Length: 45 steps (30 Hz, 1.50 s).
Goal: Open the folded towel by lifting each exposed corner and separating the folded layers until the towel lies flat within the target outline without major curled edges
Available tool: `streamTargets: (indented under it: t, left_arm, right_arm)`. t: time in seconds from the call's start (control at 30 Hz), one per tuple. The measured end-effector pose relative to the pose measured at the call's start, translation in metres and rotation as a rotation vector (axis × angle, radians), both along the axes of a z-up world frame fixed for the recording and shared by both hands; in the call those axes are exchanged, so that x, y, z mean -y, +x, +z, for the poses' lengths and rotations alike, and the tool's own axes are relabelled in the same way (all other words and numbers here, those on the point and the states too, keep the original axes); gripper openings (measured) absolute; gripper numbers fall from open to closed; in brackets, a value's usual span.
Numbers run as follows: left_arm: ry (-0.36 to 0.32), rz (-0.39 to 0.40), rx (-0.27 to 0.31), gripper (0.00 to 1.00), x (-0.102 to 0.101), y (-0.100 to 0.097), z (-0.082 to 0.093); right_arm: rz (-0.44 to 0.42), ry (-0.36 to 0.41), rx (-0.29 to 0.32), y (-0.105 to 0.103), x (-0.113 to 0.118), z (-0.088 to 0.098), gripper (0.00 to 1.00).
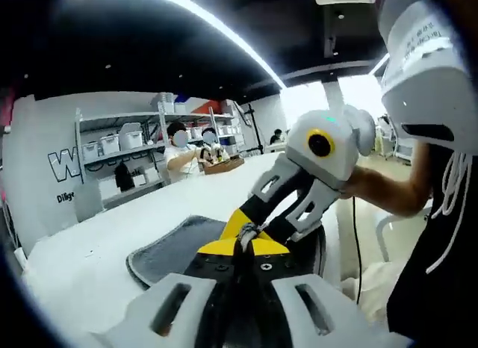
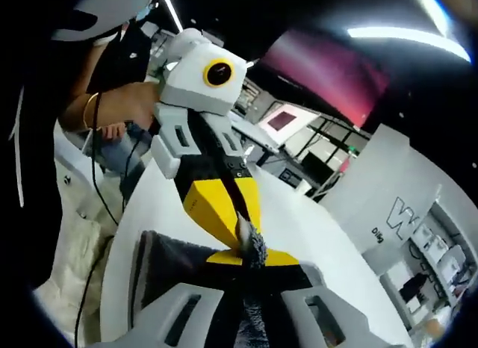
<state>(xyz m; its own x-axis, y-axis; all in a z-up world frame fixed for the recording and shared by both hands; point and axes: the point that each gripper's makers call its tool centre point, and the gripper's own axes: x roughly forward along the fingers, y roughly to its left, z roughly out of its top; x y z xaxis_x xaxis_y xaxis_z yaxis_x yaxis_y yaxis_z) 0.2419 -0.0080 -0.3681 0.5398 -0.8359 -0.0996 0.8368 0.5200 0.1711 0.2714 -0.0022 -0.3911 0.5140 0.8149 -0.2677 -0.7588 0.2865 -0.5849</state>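
Both pairs of yellow-tipped jaws are pinched closed on the same raised bunch of towel, the left gripper (image 1: 243,247) and right gripper (image 2: 250,252) tips meeting nose to nose. The white desk (image 1: 97,258) stretches broad and bare beyond. The towel (image 1: 175,247), dark grey, nubby terry with a stitched hem, lies rumpled near the desk's edge beside the person.

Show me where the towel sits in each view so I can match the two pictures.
Left gripper view: the towel lies low centre-left on the table, a corner pinched where the left gripper and right gripper meet.
Right gripper view: the towel lies low and left of centre, its corner pinched between the right gripper and left gripper.
Shared landmark: the pinched corner with both grippers' yellow tips.
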Motion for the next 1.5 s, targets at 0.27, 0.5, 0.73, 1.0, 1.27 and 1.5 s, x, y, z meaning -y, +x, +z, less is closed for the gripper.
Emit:
streamTargets:
  t: [0.27,0.5,0.73,1.0,1.27,1.5]
  left_arm:
    - [-0.064,0.011,-0.021,0.08,0.000,0.016,0.008]
    - [-0.158,0.049,-0.085,0.16,-0.011,0.022,0.005]
    - [-0.278,0.030,-0.159,0.22,-0.017,0.024,0.003]
    - [-0.508,-0.042,-0.288,0.26,-0.016,0.024,0.011]
    - [-0.551,-0.010,-0.406,0.47,-0.023,0.043,-0.006]
    - [-0.608,0.050,-0.580,0.49,-0.025,0.059,-0.023]
  right_arm:
    - [-0.050,0.097,-0.029,0.009,0.010,0.010,0.00]
    - [-0.084,0.165,-0.028,0.014,0.022,0.022,0.00]
    - [-0.097,0.201,-0.033,0.013,0.027,0.028,0.00]
    - [-0.098,0.213,-0.030,0.010,0.031,0.030,0.00]
    - [-0.101,0.218,-0.021,0.009,0.034,0.032,0.00]
    - [-0.085,0.192,0.017,0.004,0.032,0.032,0.00]
